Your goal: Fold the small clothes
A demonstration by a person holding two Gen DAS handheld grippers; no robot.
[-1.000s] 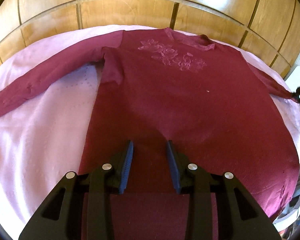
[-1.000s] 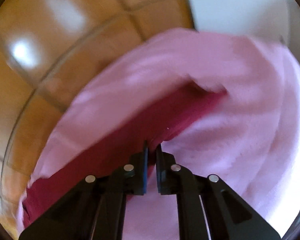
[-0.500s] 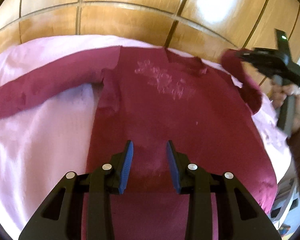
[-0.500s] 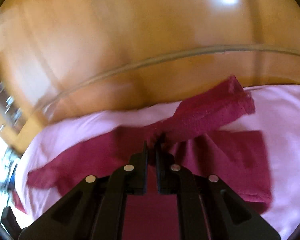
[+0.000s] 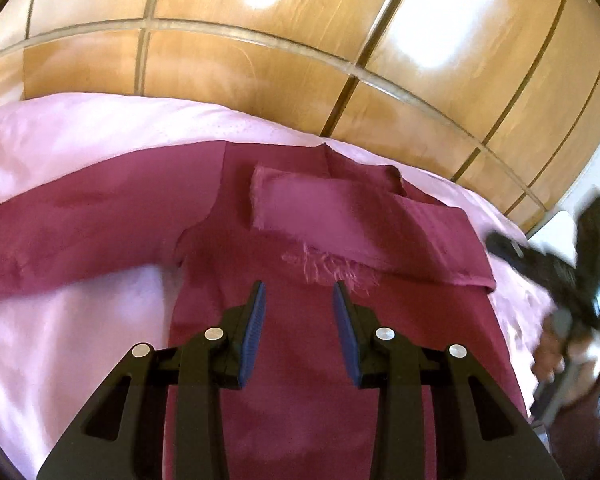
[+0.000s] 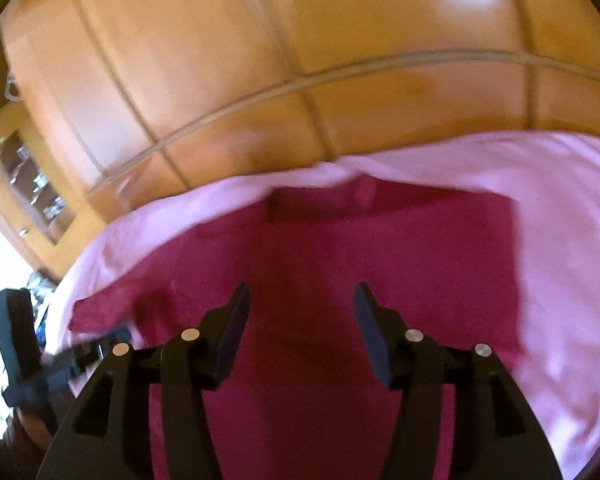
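The red top (image 5: 300, 360) lies flat on the pink sheet (image 5: 60, 360), mid frame, one sleeve (image 5: 340, 220) folded across it. The left claw (image 5: 298, 300) is open, empty. The right claw (image 6: 300, 300) is opening, empty.

The garment (image 5: 300, 360) lies on the sheet (image 5: 80, 340); paneling (image 5: 260, 60), seemingly, stands behind.

Black claw (image 5: 298, 300), blue pads (image 5: 256, 320), silver screws.

Maroon top (image 5: 308, 360) on pale pink sheet (image 5: 80, 340), honey-brown wood panelling (image 5: 260, 60) behind.
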